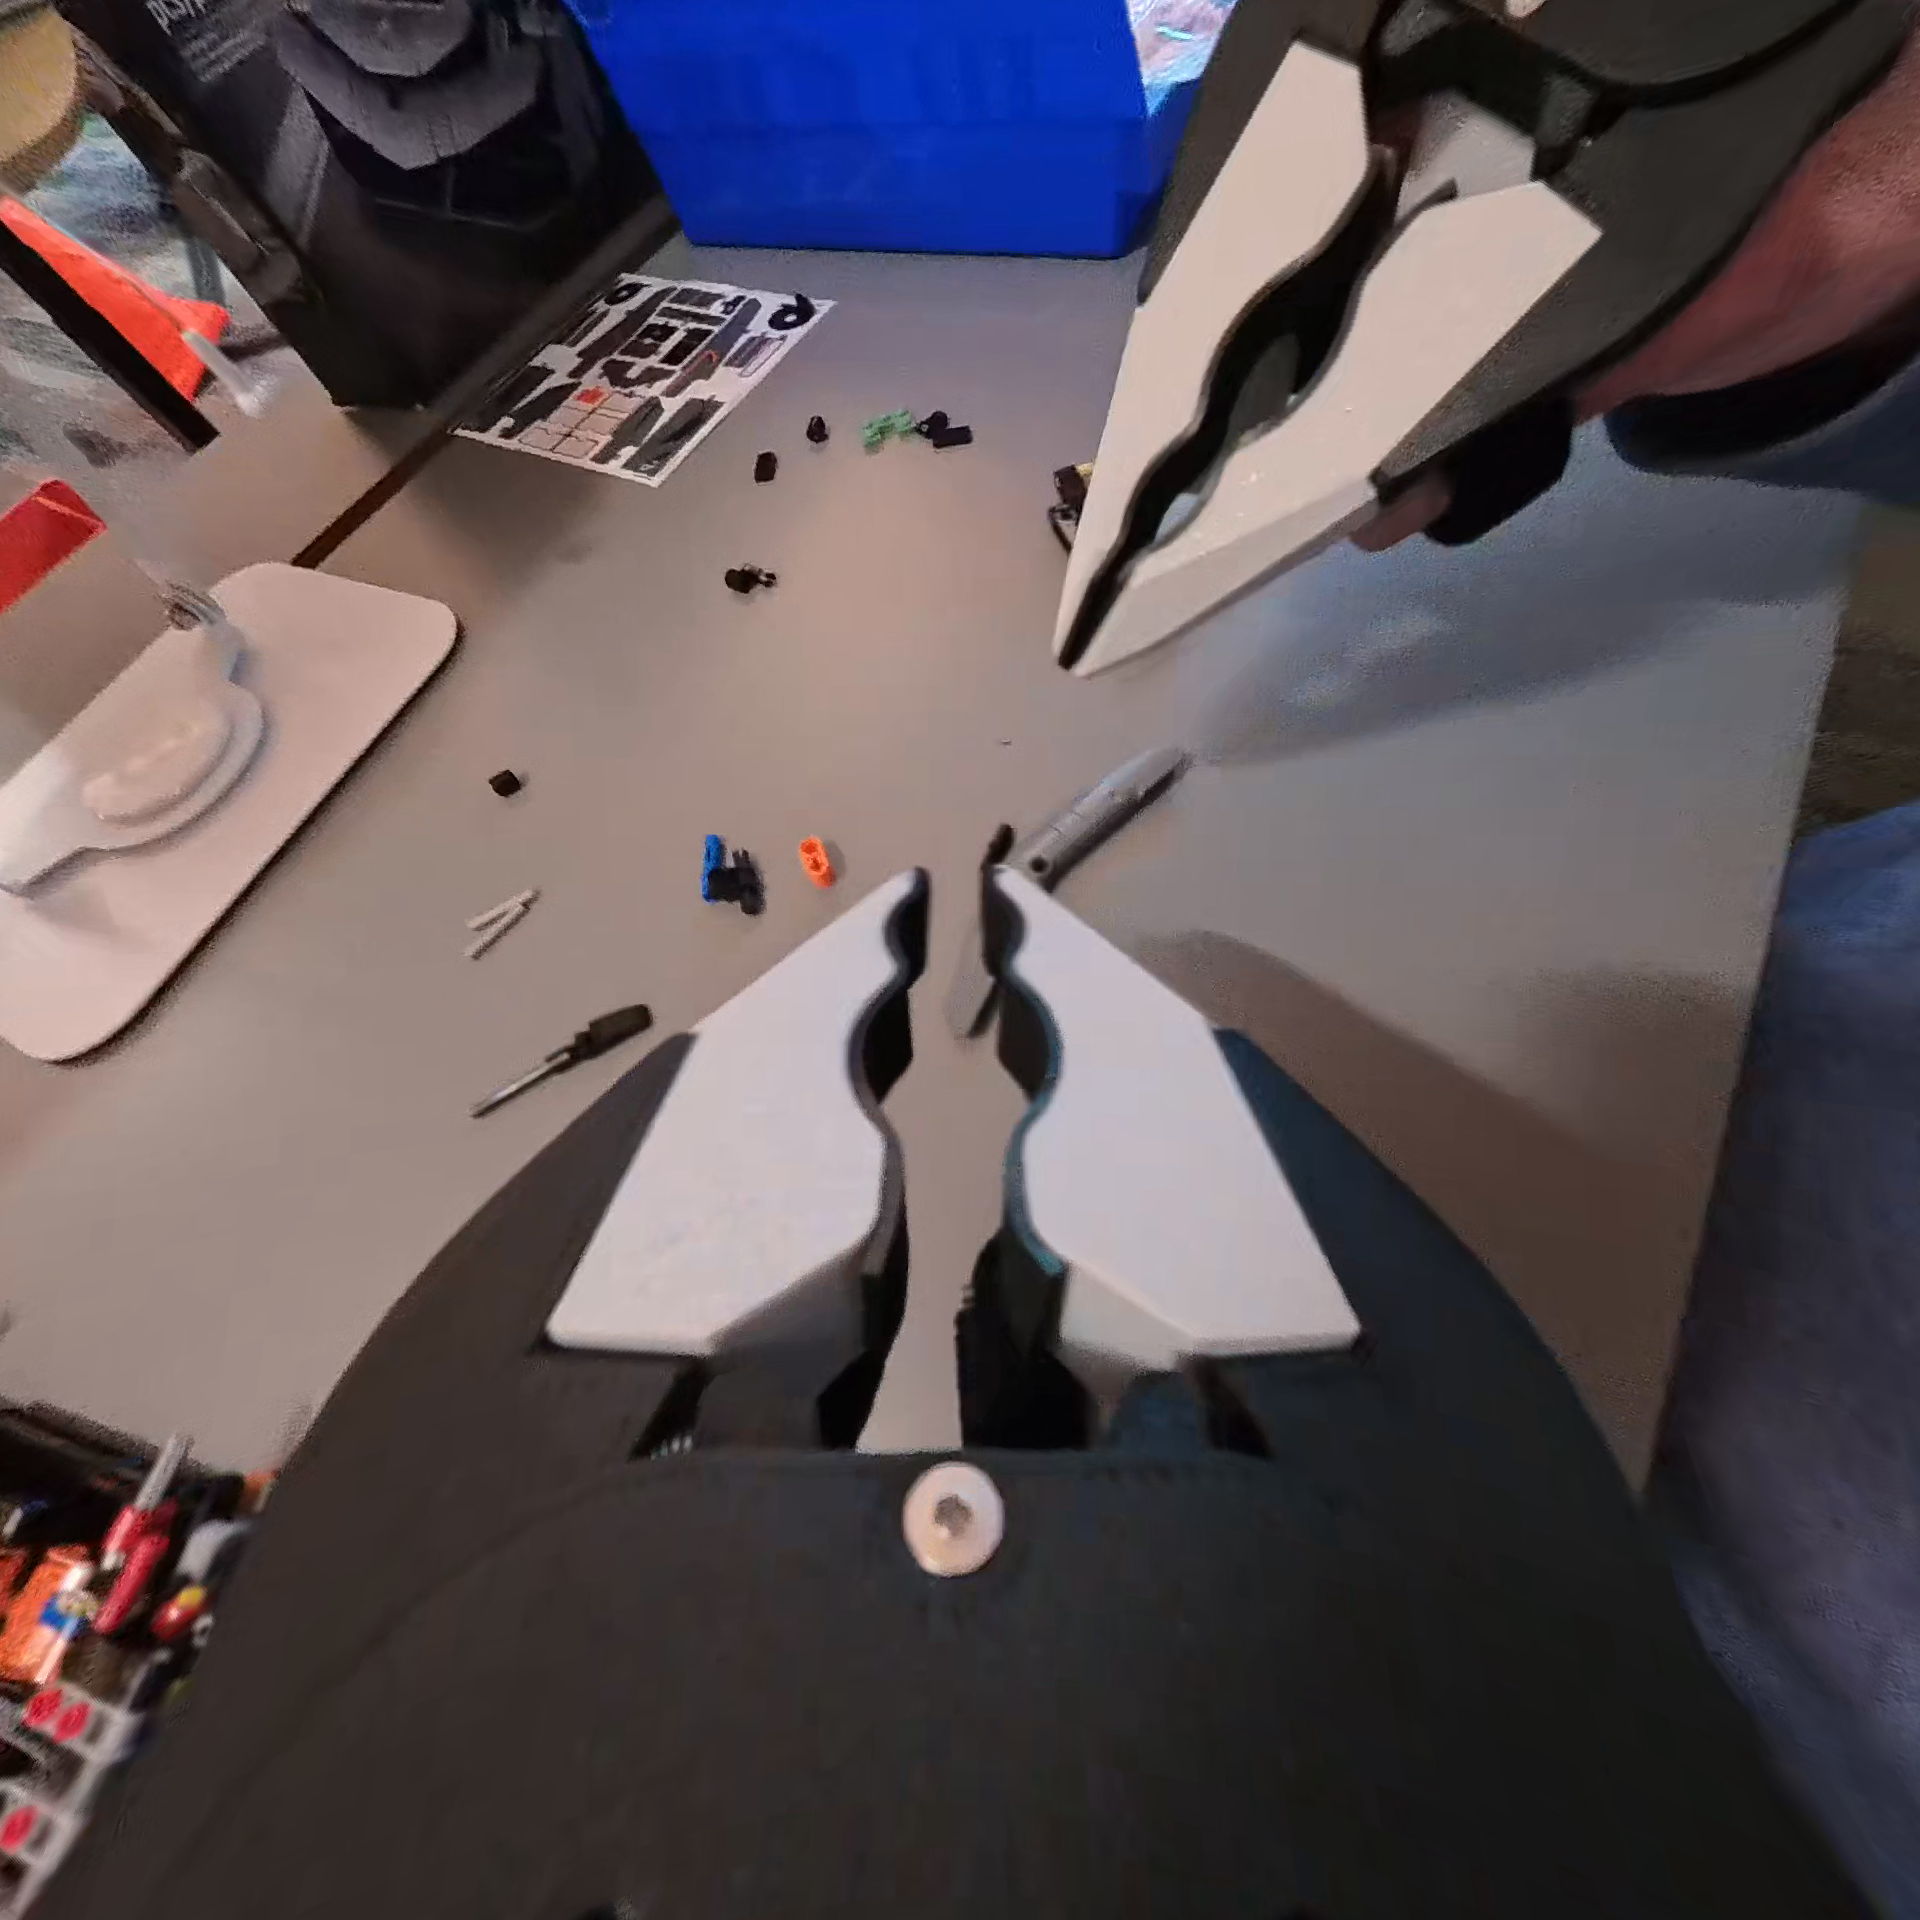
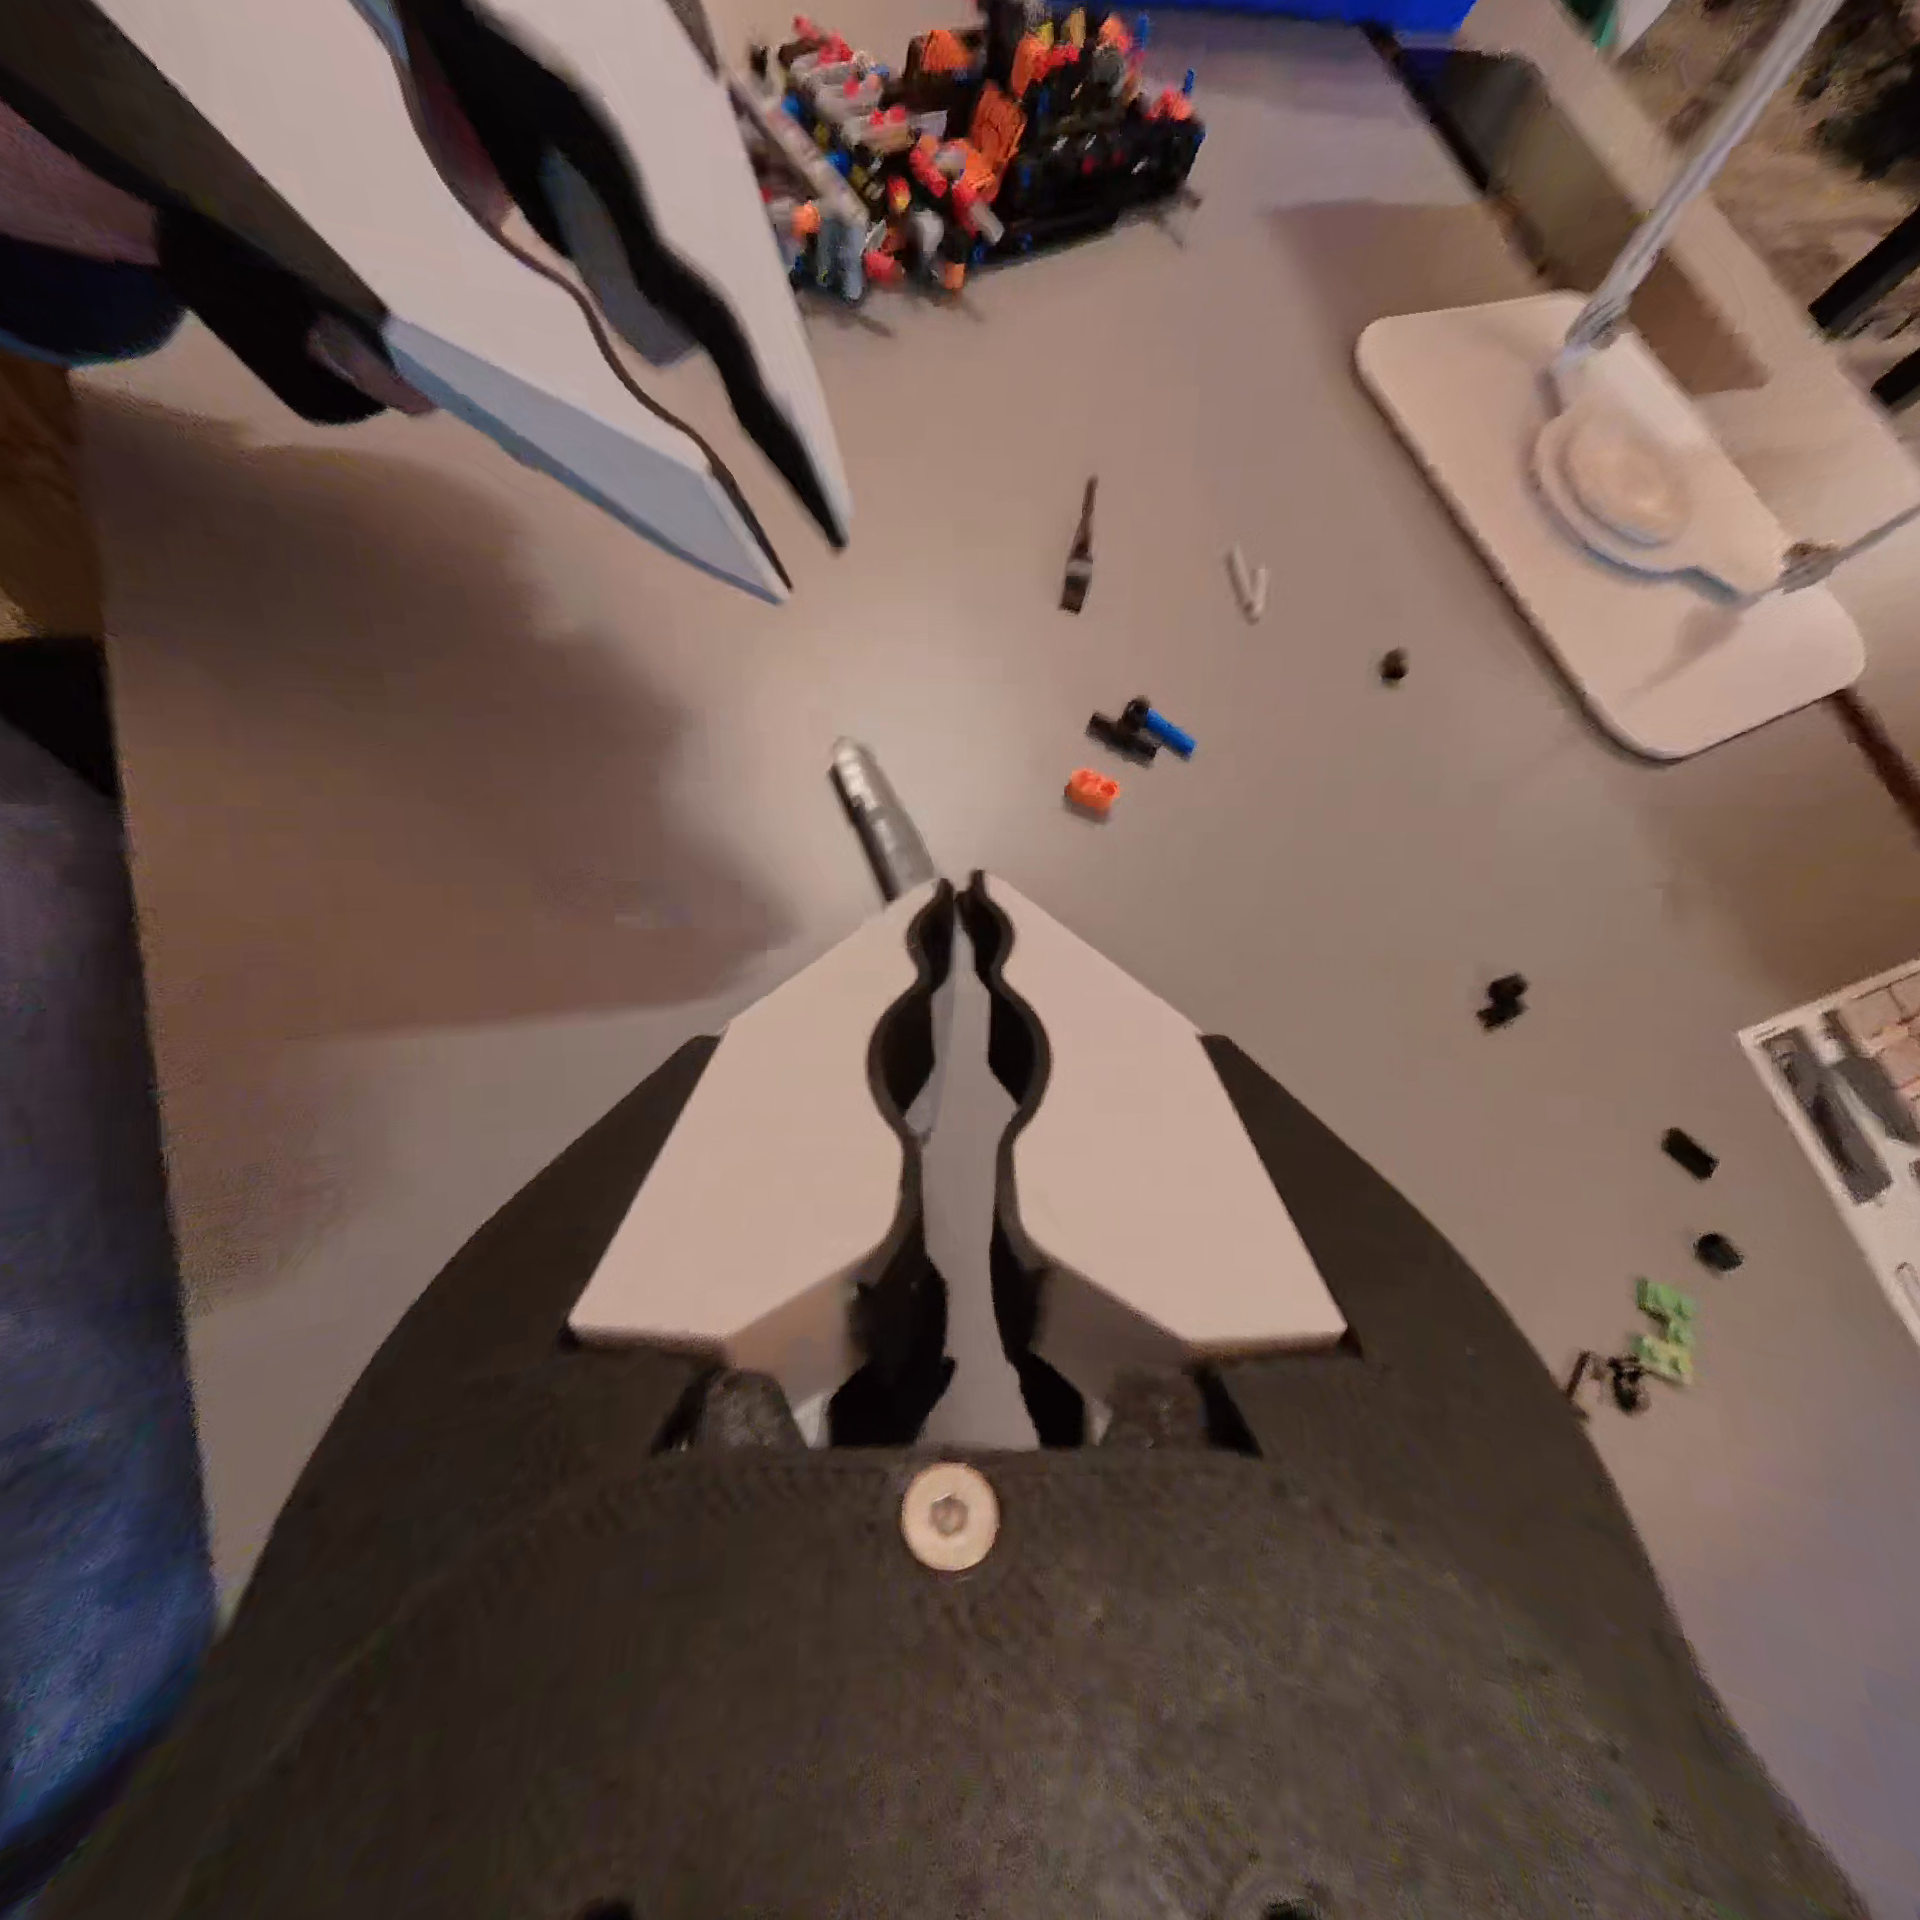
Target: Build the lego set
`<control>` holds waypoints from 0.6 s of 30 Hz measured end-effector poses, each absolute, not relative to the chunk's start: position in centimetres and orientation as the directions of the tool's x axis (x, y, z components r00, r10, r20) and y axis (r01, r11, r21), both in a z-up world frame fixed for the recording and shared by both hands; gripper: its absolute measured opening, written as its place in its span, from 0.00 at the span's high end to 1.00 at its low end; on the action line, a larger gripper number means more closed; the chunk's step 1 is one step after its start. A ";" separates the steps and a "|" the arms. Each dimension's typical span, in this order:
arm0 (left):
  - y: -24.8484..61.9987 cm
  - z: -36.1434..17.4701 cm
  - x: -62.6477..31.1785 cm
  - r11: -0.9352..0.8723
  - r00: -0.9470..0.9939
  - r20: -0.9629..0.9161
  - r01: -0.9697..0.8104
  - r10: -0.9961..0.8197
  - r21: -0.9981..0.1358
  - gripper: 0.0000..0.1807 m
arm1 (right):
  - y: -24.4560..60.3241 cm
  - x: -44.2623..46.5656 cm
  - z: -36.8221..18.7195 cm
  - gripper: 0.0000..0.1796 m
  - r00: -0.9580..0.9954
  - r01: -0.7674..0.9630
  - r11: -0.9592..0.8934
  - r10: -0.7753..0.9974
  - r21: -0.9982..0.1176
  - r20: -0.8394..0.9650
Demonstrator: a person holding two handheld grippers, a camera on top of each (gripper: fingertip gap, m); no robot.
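My left gripper (image 1: pixel 958 878) hovers low over the grey table (image 1: pixel 675 686) with its jaws a little apart; nothing is pressed between the pads. A long grey lego piece (image 1: pixel 1107 805) lies on the table just past its right fingertip, and a small black bit (image 1: pixel 1000 840) shows at that tip. My right gripper (image 2: pixel 961 888) has its tips together, and the same grey piece (image 2: pixel 878 810) lies just beyond them. In the left wrist view the right gripper (image 1: pixel 1075 655) looks shut and empty. An orange piece (image 1: pixel 818 862) and a blue and black piece (image 1: pixel 727 873) lie nearby.
A white lamp base (image 1: pixel 208 769) stands at the left, with a sticker sheet (image 1: pixel 644 384), a blue bin (image 1: pixel 883 125) and a black box (image 1: pixel 416 177) behind. The colourful lego build (image 2: pixel 977 145) sits at the far side. Small black and green pieces (image 2: pixel 1668 1330) are scattered about. The tips of one gripper are about 7 cm away from the tips of the other. The right tips stand about 6 cm off the long grey lego piece (image 1: pixel 1107 805).
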State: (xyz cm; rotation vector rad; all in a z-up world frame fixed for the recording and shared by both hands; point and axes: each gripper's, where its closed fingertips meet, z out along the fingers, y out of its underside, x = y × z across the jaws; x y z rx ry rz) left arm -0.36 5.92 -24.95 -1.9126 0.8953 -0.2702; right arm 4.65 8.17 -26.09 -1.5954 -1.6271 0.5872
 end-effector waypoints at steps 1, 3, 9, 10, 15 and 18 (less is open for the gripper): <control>6.5 -24.9 -0.5 -0.257 0.709 -0.198 -0.480 -0.677 -0.839 1.00 | 8.5 4.3 -25.7 1.00 0.089 0.610 0.121 0.971 -0.783 0.220; 7.6 -25.0 -1.1 -0.257 0.710 -0.227 -0.506 -0.667 -0.824 0.97 | 9.2 4.2 -25.9 0.95 0.071 0.630 0.131 0.972 -0.765 0.226; 7.8 -28.5 -1.5 -0.372 0.695 -0.119 -0.513 -0.709 -0.773 0.91 | 10.6 4.1 -30.1 0.92 -0.040 0.708 0.111 0.992 -0.697 0.118; 7.6 -29.0 -1.4 -0.378 0.685 -0.120 -0.529 -0.718 -0.760 0.91 | 10.8 4.1 -30.7 0.91 -0.047 0.712 0.108 0.993 -0.694 0.107; 7.1 -31.0 -0.5 -0.392 0.643 -0.101 -0.576 -0.759 -0.718 0.91 | 10.6 3.7 -32.3 0.92 -0.111 0.732 0.109 0.993 -0.672 0.040; 6.8 -31.0 0.2 -0.391 0.627 -0.064 -0.559 -0.776 -0.732 0.91 | 10.5 3.5 -33.0 0.93 -0.132 0.743 0.119 0.991 -0.659 0.030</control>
